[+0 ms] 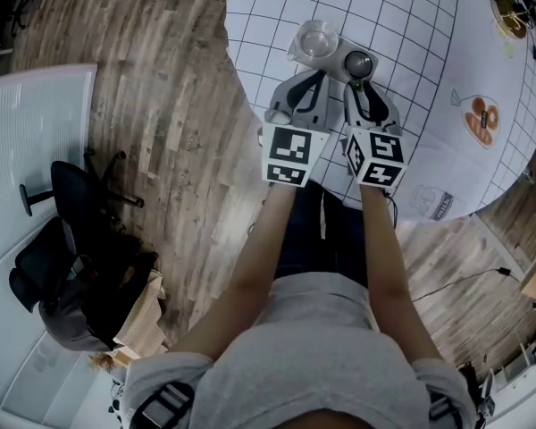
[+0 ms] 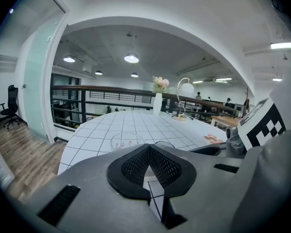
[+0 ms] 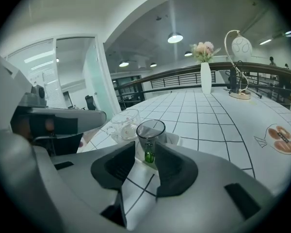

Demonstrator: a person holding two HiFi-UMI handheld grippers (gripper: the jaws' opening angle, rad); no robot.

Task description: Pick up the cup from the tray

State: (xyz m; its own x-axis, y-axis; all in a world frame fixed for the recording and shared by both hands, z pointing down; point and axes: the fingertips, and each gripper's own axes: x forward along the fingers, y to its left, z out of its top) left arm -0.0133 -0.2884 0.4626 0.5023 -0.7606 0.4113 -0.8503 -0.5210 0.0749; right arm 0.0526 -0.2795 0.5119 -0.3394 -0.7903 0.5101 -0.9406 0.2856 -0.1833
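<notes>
Clearly the pickup is not done yet: the dark cup (image 3: 151, 134) stands upright on the white tray (image 3: 176, 139), just beside a clear glass mug (image 3: 124, 123), on the gridded table (image 3: 218, 125). The right gripper (image 3: 144, 153) has its 2 jaws parted, with the cup lined up at the gap by their tips and no pad pressing it. The left gripper (image 2: 149, 154) is closed on nothing. Reaching in, clamping and lifting all remain.

The right hand-held gripper (image 3: 145, 152) hides the lower sides of the dark cup (image 3: 151, 133) (and most of the tray (image 3: 176, 139)).
</notes>
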